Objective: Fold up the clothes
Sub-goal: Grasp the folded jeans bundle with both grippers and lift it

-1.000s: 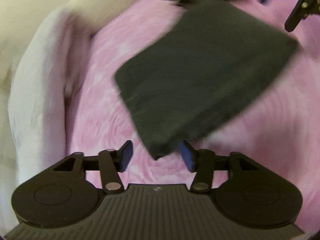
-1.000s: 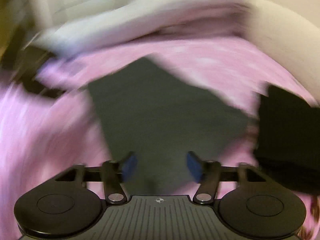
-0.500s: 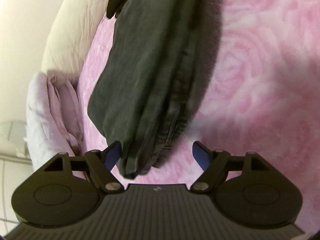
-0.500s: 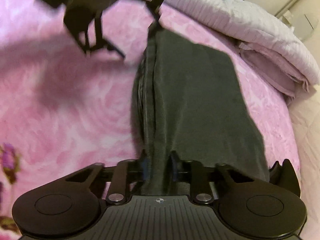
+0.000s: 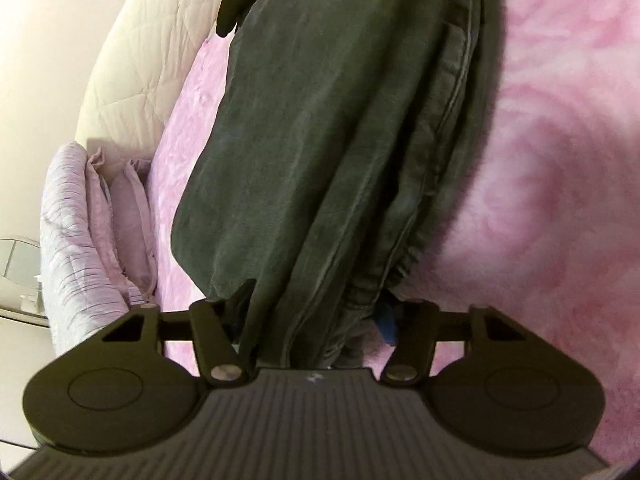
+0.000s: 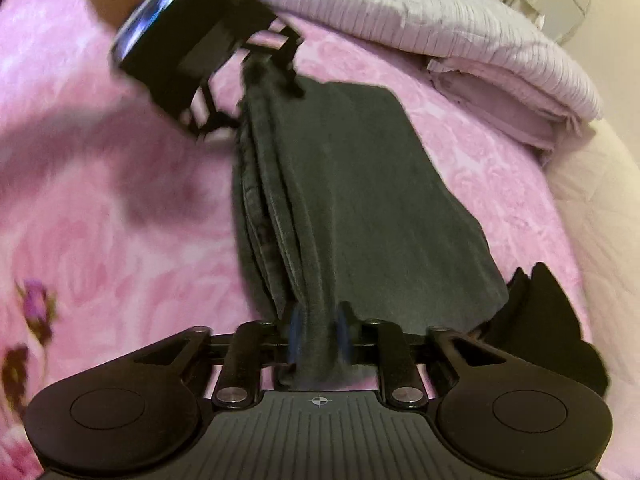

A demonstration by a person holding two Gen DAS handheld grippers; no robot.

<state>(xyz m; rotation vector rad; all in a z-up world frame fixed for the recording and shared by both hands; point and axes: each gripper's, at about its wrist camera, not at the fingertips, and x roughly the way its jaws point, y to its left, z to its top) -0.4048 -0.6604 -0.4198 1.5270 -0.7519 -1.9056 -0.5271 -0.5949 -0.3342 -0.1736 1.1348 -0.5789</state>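
A dark grey garment, folded lengthwise, stretches between my two grippers over the pink rose-patterned blanket. My left gripper has the gathered waistband end filling its jaws, which are closing on it. In the right wrist view that left gripper shows at the garment's far end, with a person's arm behind it. My right gripper has the other bunched end of the garment between its blue pads; its jaws are opening, though the pads still touch the cloth on both sides.
Folded lilac bedding lies along the blanket's far edge, also in the left wrist view. A cream quilted bed edge borders it. A black cloth lies next to the right gripper.
The garment went from spread flat to a narrow hanging strip held at both ends. The left jaws have drawn in around its waistband, and both cameras are closer to the cloth.
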